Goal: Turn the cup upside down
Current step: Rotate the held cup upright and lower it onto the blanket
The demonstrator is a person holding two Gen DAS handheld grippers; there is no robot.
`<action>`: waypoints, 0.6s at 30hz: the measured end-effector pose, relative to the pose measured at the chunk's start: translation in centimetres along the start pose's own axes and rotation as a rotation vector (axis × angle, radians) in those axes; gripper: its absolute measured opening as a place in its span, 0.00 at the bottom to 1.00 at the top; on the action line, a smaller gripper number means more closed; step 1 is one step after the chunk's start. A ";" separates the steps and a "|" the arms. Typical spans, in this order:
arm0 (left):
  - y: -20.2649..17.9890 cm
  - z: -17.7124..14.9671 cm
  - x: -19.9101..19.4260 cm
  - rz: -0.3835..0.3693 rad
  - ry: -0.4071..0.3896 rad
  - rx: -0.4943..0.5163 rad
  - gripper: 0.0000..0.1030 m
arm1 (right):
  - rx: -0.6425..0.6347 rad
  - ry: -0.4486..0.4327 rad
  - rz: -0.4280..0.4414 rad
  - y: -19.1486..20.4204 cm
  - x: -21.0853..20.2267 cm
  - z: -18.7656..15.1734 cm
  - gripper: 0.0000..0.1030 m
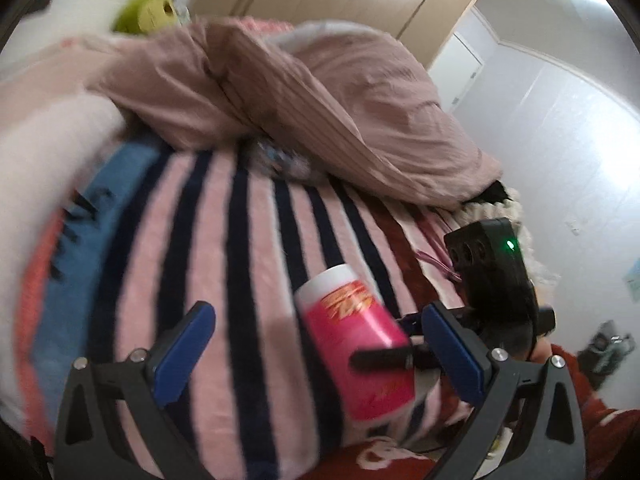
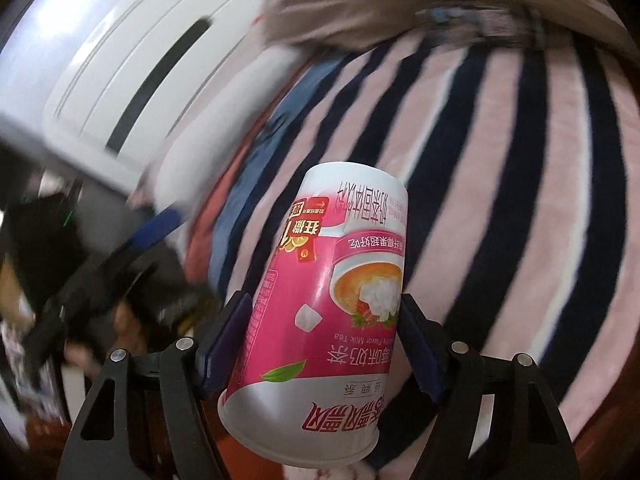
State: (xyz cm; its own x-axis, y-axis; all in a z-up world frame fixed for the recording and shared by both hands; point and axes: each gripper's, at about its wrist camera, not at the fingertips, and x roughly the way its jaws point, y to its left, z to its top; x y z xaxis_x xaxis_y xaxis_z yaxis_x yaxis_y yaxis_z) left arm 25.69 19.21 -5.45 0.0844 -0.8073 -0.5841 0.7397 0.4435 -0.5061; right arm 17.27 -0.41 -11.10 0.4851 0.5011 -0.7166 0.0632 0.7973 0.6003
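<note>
A pink and white paper milk-tea cup (image 2: pixel 320 280) is held between the blue pads of my right gripper (image 2: pixel 324 300). Its print reads upside down, its base points away from the camera and its rim (image 2: pixel 296 436) is nearest the lens. In the left wrist view the same cup (image 1: pixel 356 336) shows tilted above the striped blanket, gripped by the right gripper's black finger (image 1: pixel 384 358). My left gripper (image 1: pixel 316 320) is open and empty, its pads wide apart, left of the cup.
A pink blanket with dark stripes (image 1: pixel 248 264) covers the bed. A rumpled pink duvet (image 1: pixel 304 100) lies behind it. The right gripper's black body (image 1: pixel 496 272) sits at the right. A white radiator-like panel (image 2: pixel 132 64) stands at the left.
</note>
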 end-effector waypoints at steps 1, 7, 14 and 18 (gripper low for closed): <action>0.1 -0.2 0.7 -0.020 0.022 -0.012 0.99 | -0.018 0.006 -0.006 0.5 0.3 -0.5 0.68; 0.4 -1.3 4.0 -0.114 0.101 -0.085 0.99 | -0.186 -0.076 -0.091 3.6 0.0 -2.6 0.68; 0.2 -0.7 5.3 -0.226 0.117 -0.111 0.72 | -0.325 -0.139 -0.082 5.1 -0.6 -3.4 0.68; -0.4 0.3 4.9 -0.213 0.097 -0.075 0.61 | -0.360 -0.172 -0.107 5.0 -1.4 -3.0 0.68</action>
State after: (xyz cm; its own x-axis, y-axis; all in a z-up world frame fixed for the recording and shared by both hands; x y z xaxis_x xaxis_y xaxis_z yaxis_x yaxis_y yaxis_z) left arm 26.01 14.94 -7.93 -0.1357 -0.8461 -0.5155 0.6820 0.2976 -0.6681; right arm 14.33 3.91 -8.13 0.6332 0.3699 -0.6799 -0.1729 0.9238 0.3416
